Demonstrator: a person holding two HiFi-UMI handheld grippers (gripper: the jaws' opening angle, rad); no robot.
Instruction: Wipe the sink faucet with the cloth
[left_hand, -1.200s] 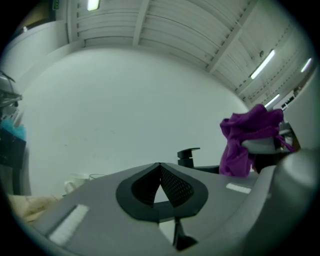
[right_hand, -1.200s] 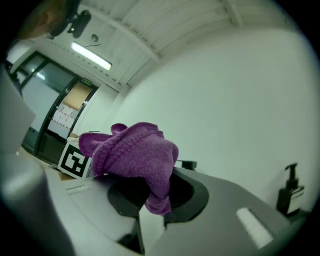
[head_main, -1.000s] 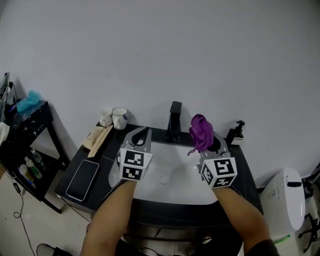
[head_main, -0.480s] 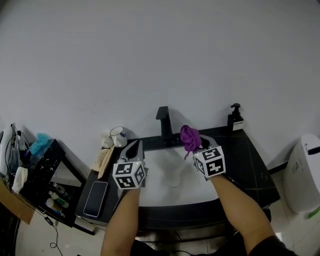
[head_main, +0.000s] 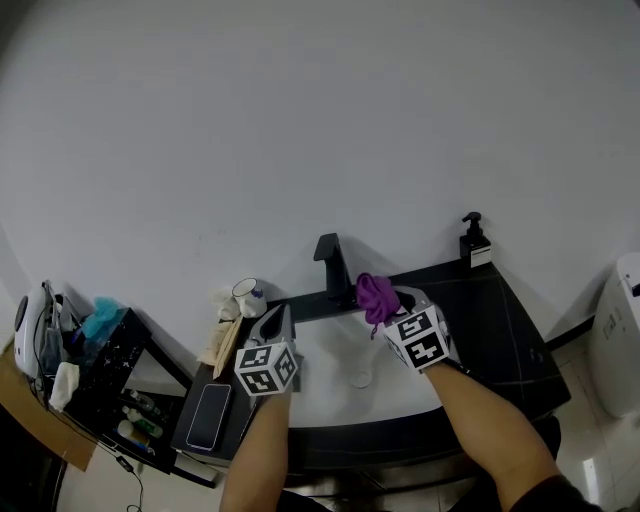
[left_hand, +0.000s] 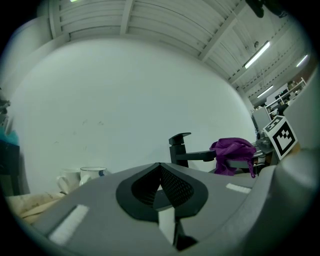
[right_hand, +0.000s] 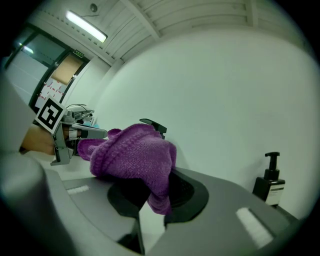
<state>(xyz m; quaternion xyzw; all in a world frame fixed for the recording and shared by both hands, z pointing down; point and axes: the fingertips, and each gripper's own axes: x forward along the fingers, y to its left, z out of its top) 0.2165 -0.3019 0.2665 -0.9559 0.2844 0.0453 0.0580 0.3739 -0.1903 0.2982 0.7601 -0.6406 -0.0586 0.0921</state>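
Closer now, my right gripper (head_main: 393, 300) clenches the purple knitted cloth (head_main: 376, 292) by the black faucet (head_main: 331, 262); left gripper (head_main: 276, 318) closed, empty; wiping seemingly unstarted.

Left gripper (head_main: 277, 314): light grey plastic two-jaw shell, black mesh-textured pads (left_hand: 175, 186), and a white cube with black square markers (head_main: 266, 368) at its 6 o'clock end. Right gripper (head_main: 390, 300): same build, marker cube (head_main: 416, 338) at its 5 o'clock. White rectangular strips (left_hand: 69, 223) on the jaw shells. Dark sleeve (head_main: 530, 495) on the right arm, 5 o'clock in the head view.
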